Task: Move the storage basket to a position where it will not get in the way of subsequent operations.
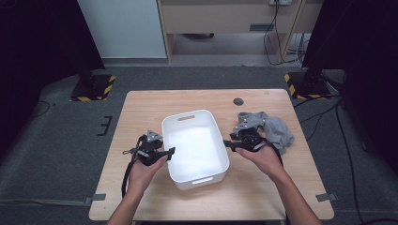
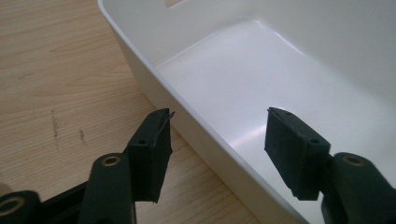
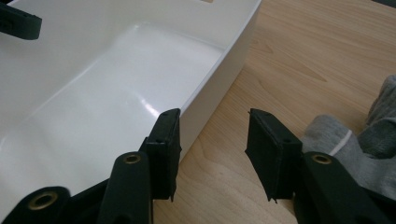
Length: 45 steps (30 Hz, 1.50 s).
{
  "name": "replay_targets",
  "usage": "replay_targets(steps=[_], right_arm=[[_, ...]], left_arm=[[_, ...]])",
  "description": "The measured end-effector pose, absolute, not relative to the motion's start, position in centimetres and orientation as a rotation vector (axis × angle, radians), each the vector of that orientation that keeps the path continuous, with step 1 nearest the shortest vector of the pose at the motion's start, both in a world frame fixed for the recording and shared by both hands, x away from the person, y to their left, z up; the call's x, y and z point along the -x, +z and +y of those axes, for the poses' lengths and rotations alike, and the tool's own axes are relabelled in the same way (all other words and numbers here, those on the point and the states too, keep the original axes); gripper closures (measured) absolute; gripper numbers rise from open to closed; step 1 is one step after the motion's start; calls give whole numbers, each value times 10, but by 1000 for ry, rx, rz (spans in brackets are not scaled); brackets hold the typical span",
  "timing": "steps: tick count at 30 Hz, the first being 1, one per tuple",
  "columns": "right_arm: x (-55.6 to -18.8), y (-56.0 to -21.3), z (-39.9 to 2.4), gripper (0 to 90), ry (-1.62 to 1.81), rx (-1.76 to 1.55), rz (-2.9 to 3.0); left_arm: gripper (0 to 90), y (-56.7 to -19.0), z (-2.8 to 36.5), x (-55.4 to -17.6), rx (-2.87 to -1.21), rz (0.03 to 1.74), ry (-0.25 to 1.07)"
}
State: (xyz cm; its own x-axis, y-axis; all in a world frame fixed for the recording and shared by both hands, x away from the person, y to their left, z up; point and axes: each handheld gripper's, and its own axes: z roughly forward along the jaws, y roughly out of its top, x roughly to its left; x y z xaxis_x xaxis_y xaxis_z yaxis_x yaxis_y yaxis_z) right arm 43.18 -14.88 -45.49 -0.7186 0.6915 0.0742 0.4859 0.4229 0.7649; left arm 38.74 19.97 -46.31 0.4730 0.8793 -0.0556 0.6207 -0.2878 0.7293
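The left tool [image 2: 217,140] stands open astride the near wall of the white bin [image 2: 201,135], pads off it. The right tool [image 3: 212,149] gapes open beside the bin's other wall, one pad against the rim, near grey socks [image 3: 359,149] on the tabletop [image 3: 317,51].

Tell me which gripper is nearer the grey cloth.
Right. The right gripper sits between the white bin and the grey cloth, right beside the cloth; the left gripper straddles the bin's far-side wall.

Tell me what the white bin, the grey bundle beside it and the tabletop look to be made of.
White bin: probably moulded plastic, smooth and glossy, with light glare on its floor and rounded corners.
Grey bundle: soft knit fabric, crumpled in folds, with a pale stripe in the right gripper view; possibly socks or a garment.
Tabletop: light wood or wood-look laminate, matt, with visible grain.
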Motion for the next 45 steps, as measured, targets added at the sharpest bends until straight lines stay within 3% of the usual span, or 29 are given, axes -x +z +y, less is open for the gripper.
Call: replay_targets(steps=[19, 30, 36, 45], right_arm=[[-431, -454, -165, 507, 1206, -1096, 2374], [-433, -451, -172, 489, 1214, -1123, 2353], [-440, -439, -170, 484, 1221, -1105, 2340], [-438, -438, -172, 480, 1211, -1104, 2333]], left_arm=[[649, -466, 224, -389, -1995, 1266, 469], [678, -465, 236, -392, -1996, 1262, 441], [748, -467, 246, -395, -1988, 1290, 452], [755, -465, 254, -395, -1982, 1319, 467]])
